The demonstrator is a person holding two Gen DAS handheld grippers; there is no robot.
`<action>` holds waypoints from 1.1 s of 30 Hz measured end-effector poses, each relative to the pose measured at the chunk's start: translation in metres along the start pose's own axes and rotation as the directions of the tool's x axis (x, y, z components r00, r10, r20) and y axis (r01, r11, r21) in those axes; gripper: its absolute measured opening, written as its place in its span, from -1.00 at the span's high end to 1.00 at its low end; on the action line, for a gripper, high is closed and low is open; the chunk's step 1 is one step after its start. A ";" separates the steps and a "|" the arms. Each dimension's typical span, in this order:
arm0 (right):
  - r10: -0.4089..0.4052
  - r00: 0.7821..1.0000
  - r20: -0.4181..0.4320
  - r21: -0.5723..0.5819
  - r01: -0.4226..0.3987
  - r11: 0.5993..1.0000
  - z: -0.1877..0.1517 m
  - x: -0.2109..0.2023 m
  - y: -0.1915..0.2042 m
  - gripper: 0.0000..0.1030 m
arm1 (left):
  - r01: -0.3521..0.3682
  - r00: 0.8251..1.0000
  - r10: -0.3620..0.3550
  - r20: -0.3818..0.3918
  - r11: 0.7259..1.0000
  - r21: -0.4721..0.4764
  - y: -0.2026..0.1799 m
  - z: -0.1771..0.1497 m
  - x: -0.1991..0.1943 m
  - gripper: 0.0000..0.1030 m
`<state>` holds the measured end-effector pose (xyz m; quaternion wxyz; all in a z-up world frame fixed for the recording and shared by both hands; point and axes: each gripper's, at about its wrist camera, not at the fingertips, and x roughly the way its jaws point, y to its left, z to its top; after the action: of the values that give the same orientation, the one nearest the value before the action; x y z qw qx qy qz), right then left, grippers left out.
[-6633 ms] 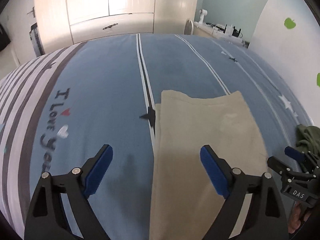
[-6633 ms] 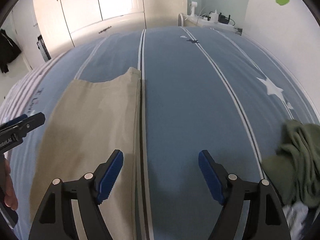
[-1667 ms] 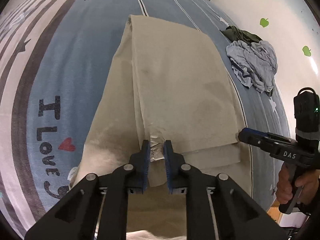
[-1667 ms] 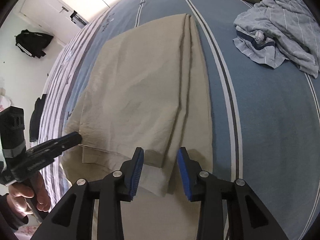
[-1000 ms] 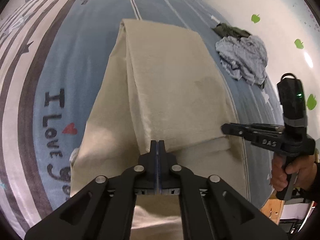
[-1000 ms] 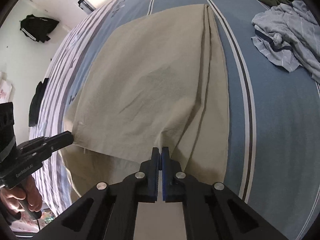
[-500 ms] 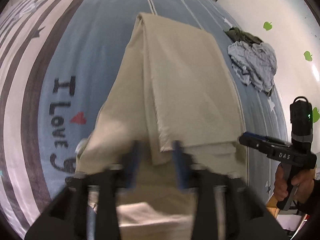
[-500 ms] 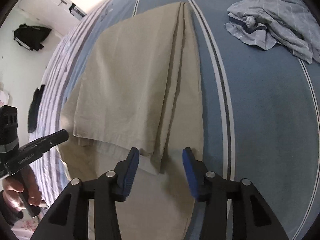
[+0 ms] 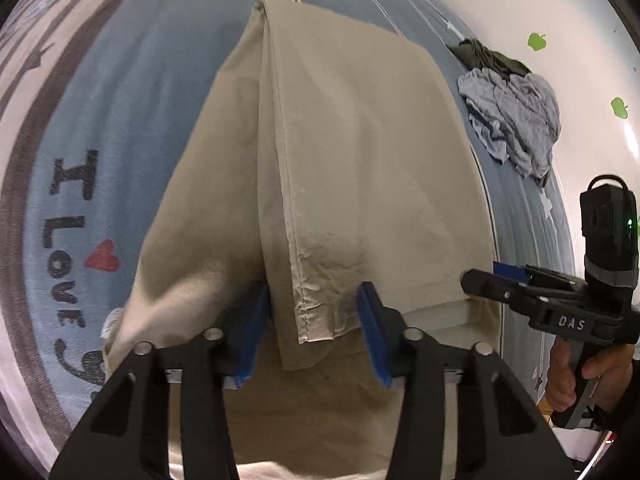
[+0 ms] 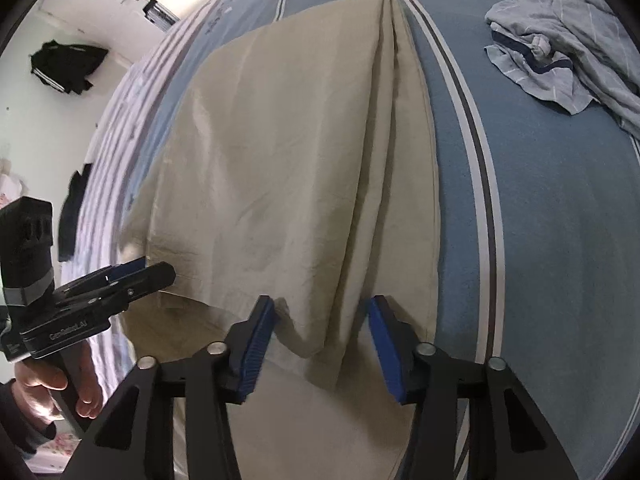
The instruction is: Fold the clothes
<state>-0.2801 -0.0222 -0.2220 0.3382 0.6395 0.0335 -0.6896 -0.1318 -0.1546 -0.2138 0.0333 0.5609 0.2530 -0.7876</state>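
Now the beige trousers [image 9: 360, 152] are lying folded lengthwise along the bed [image 9: 132, 92], near its front edge; being soft, light cloth, they are probably best pinched at the near hem corners. The left gripper [image 9: 312, 328] and right gripper [image 10: 320, 340] have just been closing, jaws half-open, straddling those corners without pressing.

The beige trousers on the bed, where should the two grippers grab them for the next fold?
Take the beige trousers by the near hem corners, one gripper each, coming down from above at the near edge. The folded-over layer ends there in free corners that stick out, and both grippers' jaws already straddle them.
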 end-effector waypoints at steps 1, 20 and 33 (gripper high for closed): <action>-0.004 1.000 -0.001 0.001 0.004 1.000 0.002 0.003 0.002 0.35 | -0.002 1.000 0.002 0.001 1.000 0.003 0.000 0.000 0.001 0.21; -0.174 0.981 0.087 -0.118 0.184 0.976 -0.011 0.023 0.056 0.92 | -0.079 0.996 0.073 0.047 0.983 0.163 -0.030 0.000 0.006 0.93; -0.187 0.974 0.126 -0.095 0.199 0.975 -0.057 0.000 0.080 0.94 | -0.089 0.994 0.078 0.070 0.984 0.157 -0.035 -0.040 -0.040 0.94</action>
<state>-0.1904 -0.0565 -0.2015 0.3047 0.5729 0.1128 -0.7525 -0.0939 -0.1154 -0.1749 0.0293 0.5464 0.1641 -0.8207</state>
